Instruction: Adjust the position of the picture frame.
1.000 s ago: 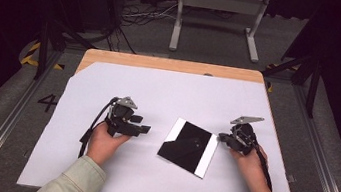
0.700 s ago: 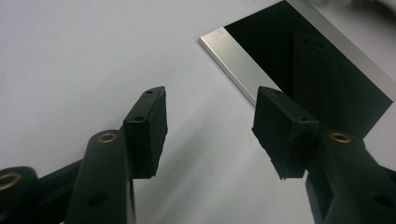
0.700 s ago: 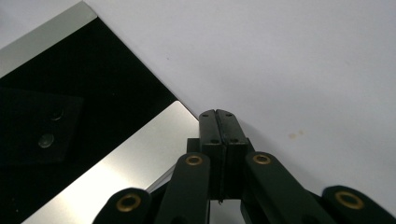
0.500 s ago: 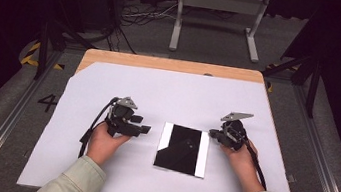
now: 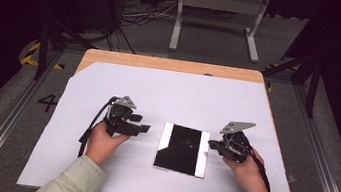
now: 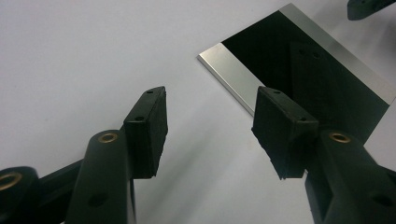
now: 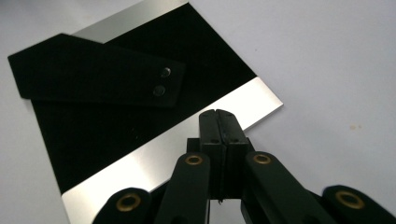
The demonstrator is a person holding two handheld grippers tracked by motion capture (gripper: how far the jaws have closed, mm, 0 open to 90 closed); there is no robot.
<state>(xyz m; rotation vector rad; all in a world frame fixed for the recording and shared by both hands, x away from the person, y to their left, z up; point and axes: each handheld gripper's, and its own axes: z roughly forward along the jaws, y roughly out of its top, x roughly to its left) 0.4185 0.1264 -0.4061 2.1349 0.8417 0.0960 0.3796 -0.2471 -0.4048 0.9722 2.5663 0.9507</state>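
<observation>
A flat black plate (image 5: 182, 149) with bright silver strips along two edges lies square on the white sheet (image 5: 184, 93). My left gripper (image 5: 143, 130) rests just left of the plate, open with nothing between its fingers; in the left gripper view (image 6: 210, 107) the plate (image 6: 299, 60) lies ahead to the right. My right gripper (image 5: 212, 144) is shut, its tips at the plate's right edge. The right gripper view has the closed tips (image 7: 218, 114) over the near silver strip of the plate (image 7: 116, 135); I cannot tell whether they touch it. A black bar with two screws crosses the plate's far end there.
The white sheet covers most of a wooden table (image 5: 163, 63). Metal rails run along the floor on both sides, and a white stand (image 5: 217, 22) with cables sits beyond the far edge. Bare sheet lies beyond the plate.
The plate has turned from a slanted lie to square with the table edge. My right gripper moved left against it and now sits lower at its right edge. The left gripper has kept still.
</observation>
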